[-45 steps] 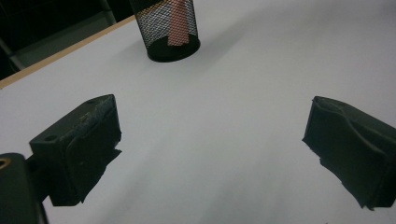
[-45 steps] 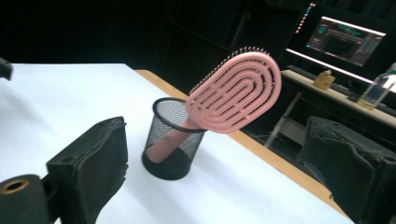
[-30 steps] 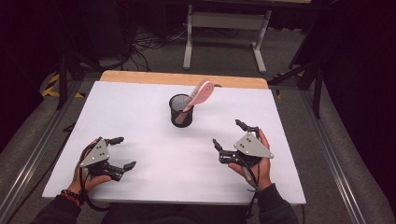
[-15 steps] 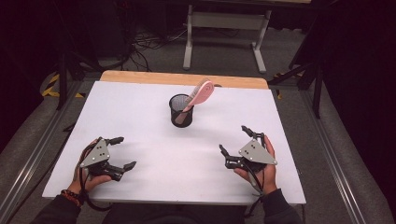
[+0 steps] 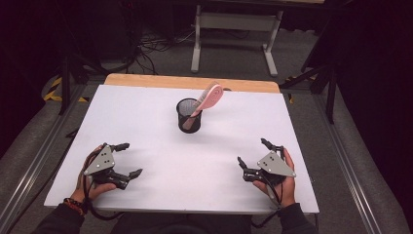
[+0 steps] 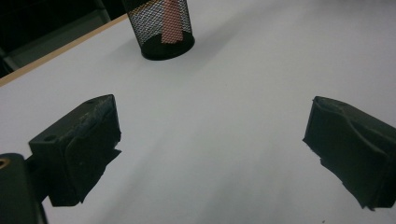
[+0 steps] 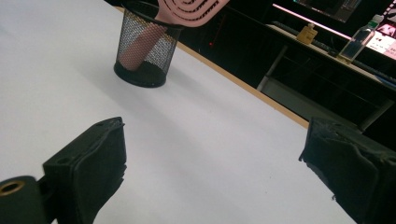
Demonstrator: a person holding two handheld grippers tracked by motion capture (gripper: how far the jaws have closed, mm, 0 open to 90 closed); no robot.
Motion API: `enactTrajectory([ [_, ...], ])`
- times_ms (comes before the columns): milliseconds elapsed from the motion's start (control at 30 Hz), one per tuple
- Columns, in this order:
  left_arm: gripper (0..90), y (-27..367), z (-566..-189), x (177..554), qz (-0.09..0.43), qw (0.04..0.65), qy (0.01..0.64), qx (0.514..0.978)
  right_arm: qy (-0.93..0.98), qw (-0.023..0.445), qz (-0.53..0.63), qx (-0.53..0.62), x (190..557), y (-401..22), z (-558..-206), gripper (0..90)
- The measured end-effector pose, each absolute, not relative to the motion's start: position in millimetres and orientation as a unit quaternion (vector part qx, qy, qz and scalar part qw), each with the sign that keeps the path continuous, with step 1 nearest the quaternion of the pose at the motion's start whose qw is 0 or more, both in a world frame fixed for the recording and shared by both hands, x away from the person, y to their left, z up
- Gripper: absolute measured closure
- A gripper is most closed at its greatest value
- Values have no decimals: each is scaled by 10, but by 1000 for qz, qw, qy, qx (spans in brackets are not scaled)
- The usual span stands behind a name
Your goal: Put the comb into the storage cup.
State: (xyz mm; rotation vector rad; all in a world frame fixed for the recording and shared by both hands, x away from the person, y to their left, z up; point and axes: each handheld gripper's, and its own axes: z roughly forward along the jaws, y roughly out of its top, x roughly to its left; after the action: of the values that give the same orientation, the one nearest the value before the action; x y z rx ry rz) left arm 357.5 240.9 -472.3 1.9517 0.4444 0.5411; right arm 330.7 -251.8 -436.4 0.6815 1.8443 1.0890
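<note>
A black mesh cup stands upright on the white table, a little past its middle. A pink hairbrush leans out of it to the right, handle down inside. The same cup shows at the top of the left gripper view, and the cup and brush at the upper left of the right gripper view. My left gripper rests at the near left, open and empty. My right gripper sits at the near right, open with nothing between its fingers; its jaws have just been opening.
A wooden strip runs along the table's far edge. Beyond it stand a white table frame and cables on the grey floor. A dark desk with bottles shows far off in the right gripper view.
My right gripper has moved toward the near right corner of the table and sunk lower. The left gripper, cup and brush have stayed put.
</note>
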Motion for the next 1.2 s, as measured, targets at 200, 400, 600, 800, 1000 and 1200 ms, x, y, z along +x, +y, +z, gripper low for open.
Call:
enactTrajectory([
  [200,44,2400,-4721,3584,225,508,181,812,734,431,433,298,3291,-2660,-4457,59],
  [400,44,2409,-4714,3611,226,509,182,811,725,436,429,316,3254,-2773,-4497,55],
  [600,45,2402,-4719,3623,225,505,181,813,723,431,434,322,3251,-2822,-4526,47],
  [800,45,2399,-4722,3615,227,505,190,811,727,418,436,326,3261,-2851,-4558,39],
  [1000,50,2366,-4716,3599,224,504,186,813,725,419,438,327,3248,-2854,-4558,37],
  [1200,50,2404,-4728,3595,224,504,183,814,729,420,435,321,3245,-2803,-4558,36],
])
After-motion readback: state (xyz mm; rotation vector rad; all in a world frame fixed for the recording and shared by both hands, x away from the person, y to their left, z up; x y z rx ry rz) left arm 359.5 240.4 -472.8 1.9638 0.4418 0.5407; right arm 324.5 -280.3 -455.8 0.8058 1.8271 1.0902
